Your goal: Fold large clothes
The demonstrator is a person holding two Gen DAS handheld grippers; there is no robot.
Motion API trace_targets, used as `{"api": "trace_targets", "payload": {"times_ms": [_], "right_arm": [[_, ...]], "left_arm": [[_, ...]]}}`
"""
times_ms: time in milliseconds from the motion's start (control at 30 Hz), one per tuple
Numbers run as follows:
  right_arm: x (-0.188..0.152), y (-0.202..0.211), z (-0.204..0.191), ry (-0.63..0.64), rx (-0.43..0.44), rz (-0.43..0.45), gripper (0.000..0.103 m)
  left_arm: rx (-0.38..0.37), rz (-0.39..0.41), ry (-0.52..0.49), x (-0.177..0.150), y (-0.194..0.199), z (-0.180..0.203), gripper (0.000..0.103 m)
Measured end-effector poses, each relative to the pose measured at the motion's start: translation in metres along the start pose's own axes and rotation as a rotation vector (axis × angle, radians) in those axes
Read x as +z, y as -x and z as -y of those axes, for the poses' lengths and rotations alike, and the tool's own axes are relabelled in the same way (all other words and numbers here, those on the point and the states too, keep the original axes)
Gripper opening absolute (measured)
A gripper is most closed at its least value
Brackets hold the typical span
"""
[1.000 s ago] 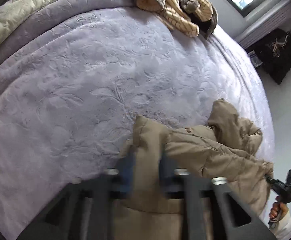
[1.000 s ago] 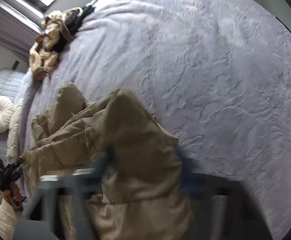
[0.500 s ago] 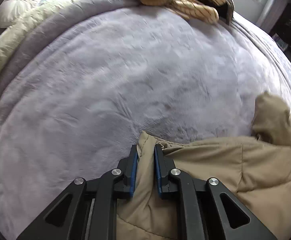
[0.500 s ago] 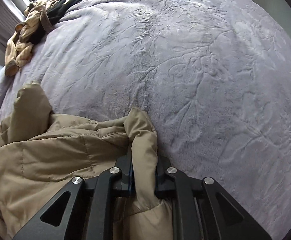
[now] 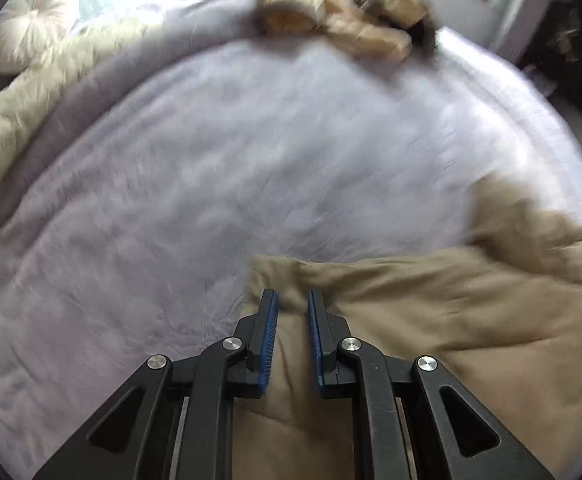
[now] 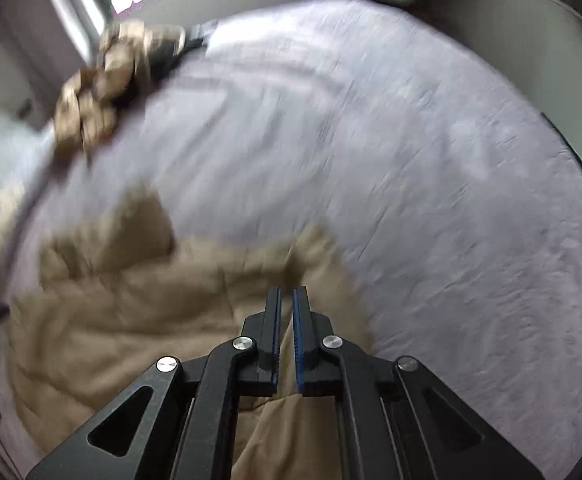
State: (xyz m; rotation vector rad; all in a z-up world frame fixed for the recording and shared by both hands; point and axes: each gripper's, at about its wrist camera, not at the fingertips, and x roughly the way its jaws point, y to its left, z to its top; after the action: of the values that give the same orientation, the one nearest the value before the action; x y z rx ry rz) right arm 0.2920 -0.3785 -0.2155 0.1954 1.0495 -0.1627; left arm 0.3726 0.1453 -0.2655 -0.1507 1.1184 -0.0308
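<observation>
Tan and puffy, the big padded jacket (image 5: 431, 320) lies spread on the soft lilac blanket (image 5: 231, 160) that covers the bed, at the near right side in the left wrist view. The left gripper (image 5: 292, 304) points down at it, and its two blue pads pinch a fold of the jacket's edge, with the cloth bunched up between them. Far back on the bed sits a heap of striped tan clothes (image 5: 343, 12) (it looks fuzzy in this blurry picture), and a round cream pillow (image 5: 31, 28) rests at the top left, next to a cream quilt (image 5: 31, 112). In the right wrist view the same jacket (image 6: 131, 312) fills the near left side of the blanket (image 6: 431, 160). The right gripper (image 6: 287, 300) is closing, its pads almost together, and a thin bit of jacket seems caught between them. The heap of clothes (image 6: 103, 92) is far off at the top left.
</observation>
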Motion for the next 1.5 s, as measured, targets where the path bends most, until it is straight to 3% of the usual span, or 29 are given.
{"api": "trace_targets", "payload": {"times_ms": [67,267,367,600,633,700,733,767,800,833,867,900,967,1100,1367,1400,1433,1500], "right_arm": [[-0.003,-0.032,0.0,-0.01,-0.034,-0.06,0.001],[0.007,-0.062,0.011,-0.086,-0.022,-0.07,0.0],[0.013,-0.052,0.011,-0.114,-0.014,-0.079,0.005],[0.004,0.007,0.005,-0.141,0.033,-0.033,0.006],[-0.001,0.016,0.003,-0.15,0.045,-0.032,0.009],[-0.01,0.025,-0.001,-0.17,0.068,-0.037,0.026],[-0.014,0.03,-0.003,-0.178,0.076,-0.039,0.043],[-0.019,0.035,-0.005,-0.186,0.085,-0.038,0.053],[-0.026,0.041,-0.008,-0.192,0.099,-0.034,0.054],[-0.032,0.047,-0.01,-0.191,0.11,-0.033,0.054],[-0.035,0.049,-0.012,-0.187,0.114,-0.036,0.054],[-0.04,0.052,-0.016,-0.183,0.122,-0.043,0.054],[-0.05,0.057,-0.019,-0.187,0.137,-0.056,0.054],[-0.072,0.067,-0.024,-0.203,0.171,-0.081,0.056],[-0.118,0.08,-0.025,-0.242,0.216,-0.135,0.073],[-0.122,0.081,-0.024,-0.246,0.215,-0.138,0.078],[-0.127,0.081,-0.023,-0.252,0.215,-0.143,0.09],[-0.139,0.081,-0.02,-0.275,0.224,-0.145,0.093]], "left_arm": [[0.006,-0.013,0.039,-0.001,-0.017,-0.001,0.017],[0.047,-0.019,0.017,0.005,-0.014,0.004,0.017],[0.038,-0.005,0.024,0.007,0.008,-0.002,0.017],[-0.029,-0.009,-0.007,-0.016,0.064,-0.002,0.017],[-0.049,-0.015,0.001,-0.023,0.071,-0.002,0.017],[-0.059,-0.025,0.003,-0.033,0.079,0.002,0.017],[-0.063,-0.031,-0.003,-0.04,0.083,0.005,0.017],[-0.066,-0.035,-0.006,-0.046,0.087,0.008,0.017],[-0.071,-0.047,-0.003,-0.053,0.089,0.01,0.018],[-0.076,-0.057,0.002,-0.059,0.091,0.012,0.026],[-0.08,-0.071,0.011,-0.066,0.093,0.013,0.065],[-0.073,-0.069,0.022,-0.072,0.096,0.014,0.096],[-0.069,-0.037,0.017,-0.083,0.107,0.016,0.099],[-0.075,-0.062,-0.001,-0.1,0.116,0.021,0.099],[-0.037,-0.049,-0.035,-0.126,0.133,0.031,0.1],[-0.037,-0.049,-0.039,-0.129,0.133,0.031,0.1],[-0.035,-0.054,-0.047,-0.133,0.134,0.033,0.1],[-0.024,-0.065,-0.061,-0.137,0.133,0.036,0.1]]}}
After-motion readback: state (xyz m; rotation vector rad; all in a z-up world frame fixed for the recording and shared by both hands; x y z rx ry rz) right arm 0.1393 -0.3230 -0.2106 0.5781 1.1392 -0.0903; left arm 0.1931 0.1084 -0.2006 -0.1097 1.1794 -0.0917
